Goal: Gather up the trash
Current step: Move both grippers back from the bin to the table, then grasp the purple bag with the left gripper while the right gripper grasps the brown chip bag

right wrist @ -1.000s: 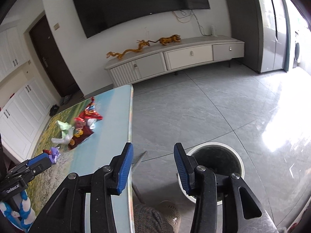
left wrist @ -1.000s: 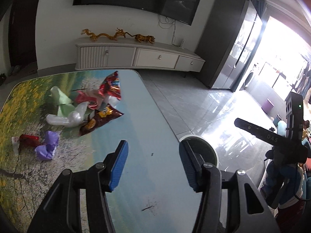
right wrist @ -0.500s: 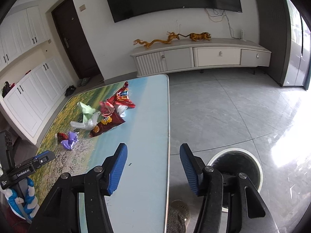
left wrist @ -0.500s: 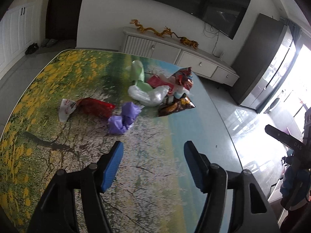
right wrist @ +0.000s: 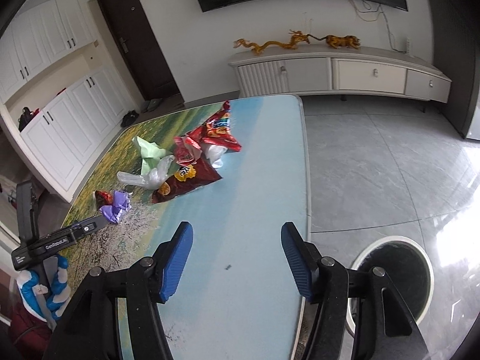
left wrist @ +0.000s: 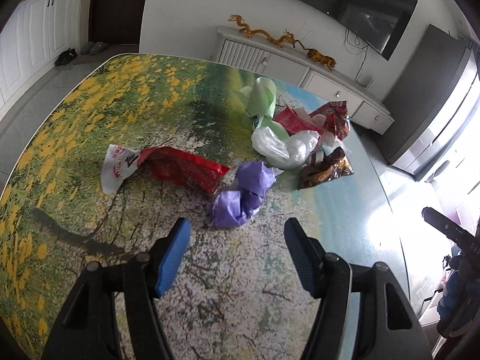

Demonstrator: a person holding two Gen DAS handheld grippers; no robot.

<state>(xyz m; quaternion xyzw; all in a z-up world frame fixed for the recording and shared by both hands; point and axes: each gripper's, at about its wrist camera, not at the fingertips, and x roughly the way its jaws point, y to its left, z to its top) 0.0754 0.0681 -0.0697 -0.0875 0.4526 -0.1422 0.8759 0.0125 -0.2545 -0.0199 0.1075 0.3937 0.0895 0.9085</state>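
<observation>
Trash on the printed table [left wrist: 90,138]: from the left gripper [left wrist: 237,240], spread wide and empty, we see a purple bag [left wrist: 243,192] at twelve o'clock, a red wrapper [left wrist: 186,171] at eleven. Only our right gripper [right wrist: 234,243], likewise spread and empty, shows the round bin [right wrist: 393,273] on the floor at three o'clock.
</observation>
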